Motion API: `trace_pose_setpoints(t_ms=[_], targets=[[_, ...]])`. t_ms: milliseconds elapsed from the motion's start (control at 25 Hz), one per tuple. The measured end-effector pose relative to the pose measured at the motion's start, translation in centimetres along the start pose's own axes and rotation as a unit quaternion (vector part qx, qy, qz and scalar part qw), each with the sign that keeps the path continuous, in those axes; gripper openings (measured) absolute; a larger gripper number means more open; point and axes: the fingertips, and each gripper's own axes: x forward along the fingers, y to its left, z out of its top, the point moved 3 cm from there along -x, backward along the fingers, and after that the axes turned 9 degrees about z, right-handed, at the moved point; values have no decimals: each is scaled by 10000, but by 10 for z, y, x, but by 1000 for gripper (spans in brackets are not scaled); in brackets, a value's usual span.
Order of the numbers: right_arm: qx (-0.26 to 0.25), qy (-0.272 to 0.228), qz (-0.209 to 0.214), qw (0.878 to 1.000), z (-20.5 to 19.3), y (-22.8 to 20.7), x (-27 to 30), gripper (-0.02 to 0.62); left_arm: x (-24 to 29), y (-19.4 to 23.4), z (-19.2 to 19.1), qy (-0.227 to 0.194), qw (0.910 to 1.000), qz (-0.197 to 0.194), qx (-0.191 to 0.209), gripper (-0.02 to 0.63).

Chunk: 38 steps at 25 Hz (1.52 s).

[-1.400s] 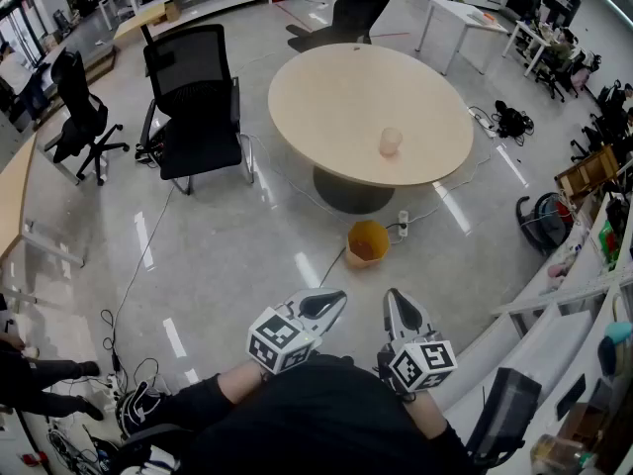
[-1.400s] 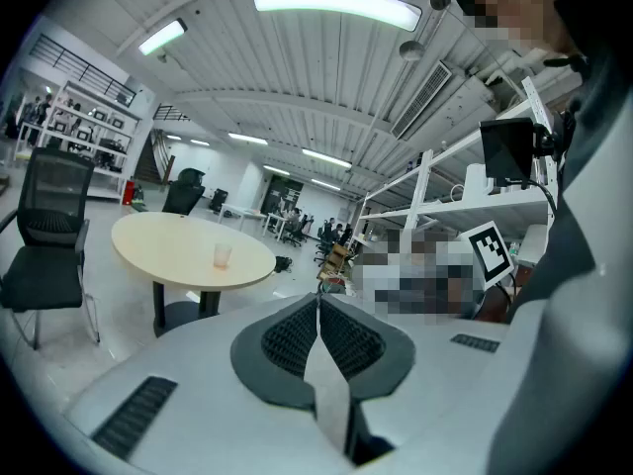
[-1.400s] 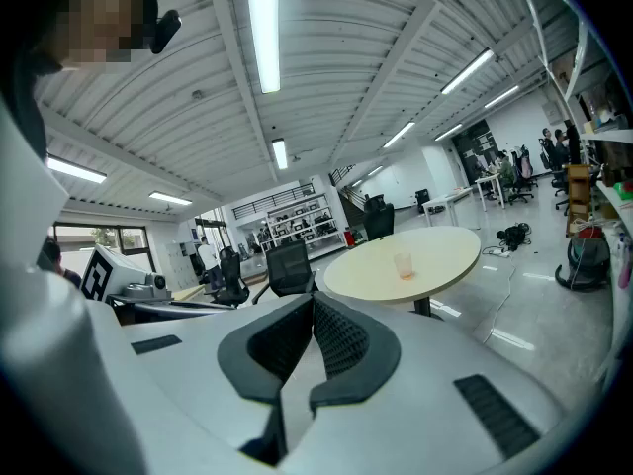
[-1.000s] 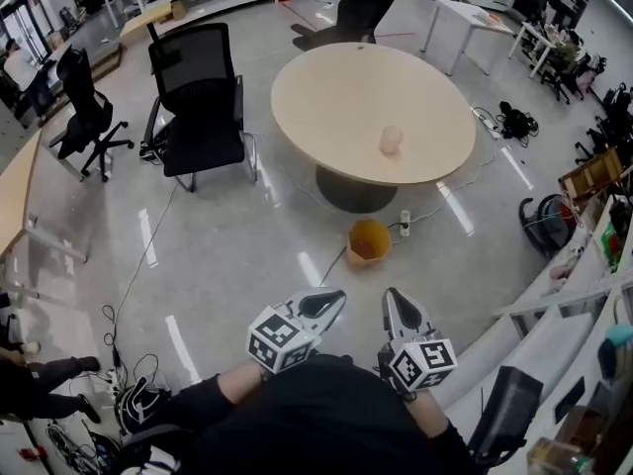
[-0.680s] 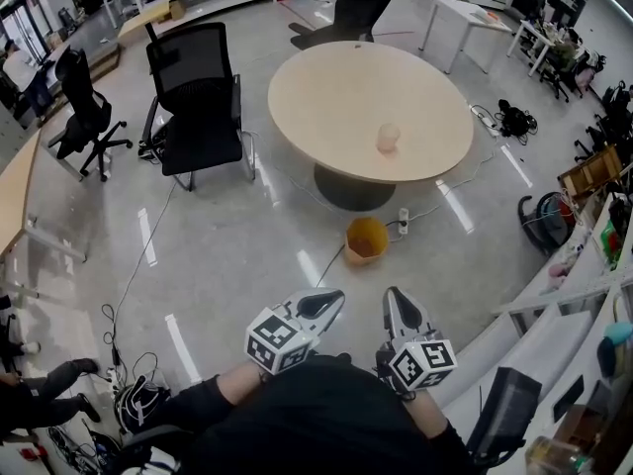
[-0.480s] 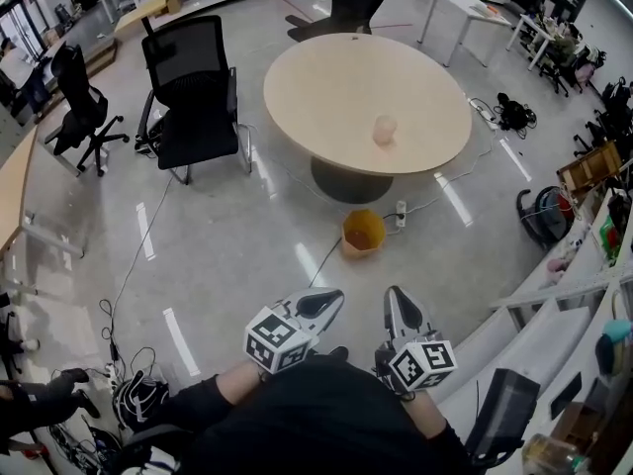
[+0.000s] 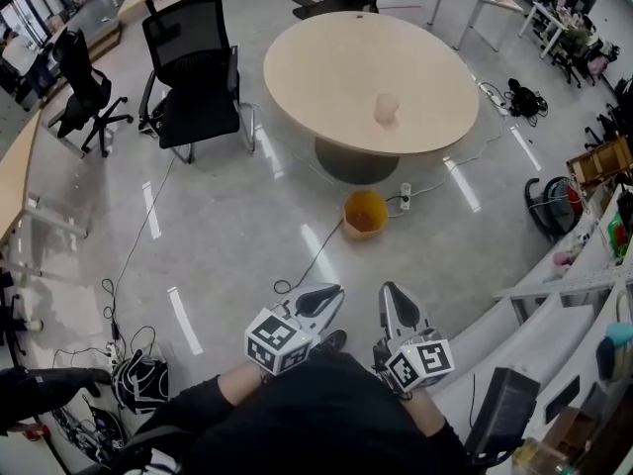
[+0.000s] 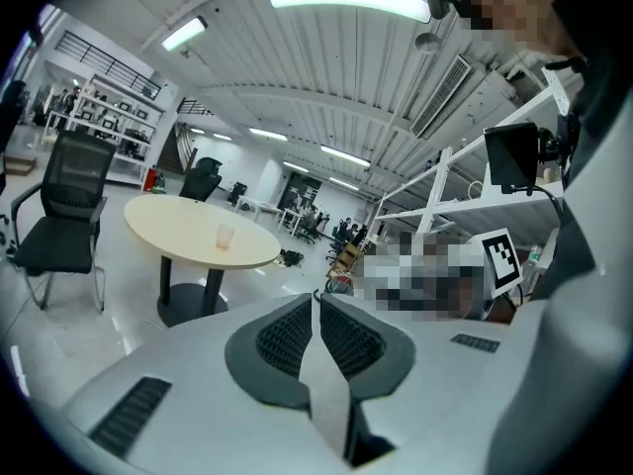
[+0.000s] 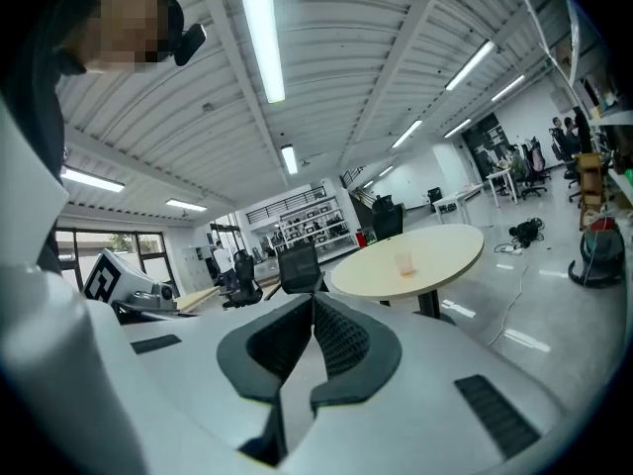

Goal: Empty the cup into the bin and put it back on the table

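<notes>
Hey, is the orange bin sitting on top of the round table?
No, the orange bin stands on the floor by the round table, whose top holds the cup.

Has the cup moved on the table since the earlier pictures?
No. The cup stands at the same spot on the table, right of its middle.

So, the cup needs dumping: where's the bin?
Head view, centre: the round orange bin stands on the floor by the round beige table, left of a white power strip.

Stepping forward: the worktop (image 7: 336, 57), cup (image 7: 387, 108) and orange bin (image 7: 364, 214) sit slightly nearer and higher in the head view, and a shoe (image 7: 331, 341) now shows below.
</notes>
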Motion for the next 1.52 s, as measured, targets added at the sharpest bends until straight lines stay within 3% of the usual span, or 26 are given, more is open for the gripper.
trace_pose_setpoints(t_ms=[400,760,1200,1400,1520], targets=[[187,178,-177,9995,2,-38,37,16,41,44,22,32,9997,157,-176,25],[104,7,-613,9981,38,-92,114,17,111,109,93,-114,9997,-225,-51,25],[469,457,-1129,9914,36,-142,167,17,177,162,109,265,9975,-559,-326,25],[793,218,-970,9919,40,-176,178,17,208,172,123,85,9985,-346,-407,25],[904,340,-885,9914,44,-209,189,16,234,180,134,-24,9990,-132,-419,25]])
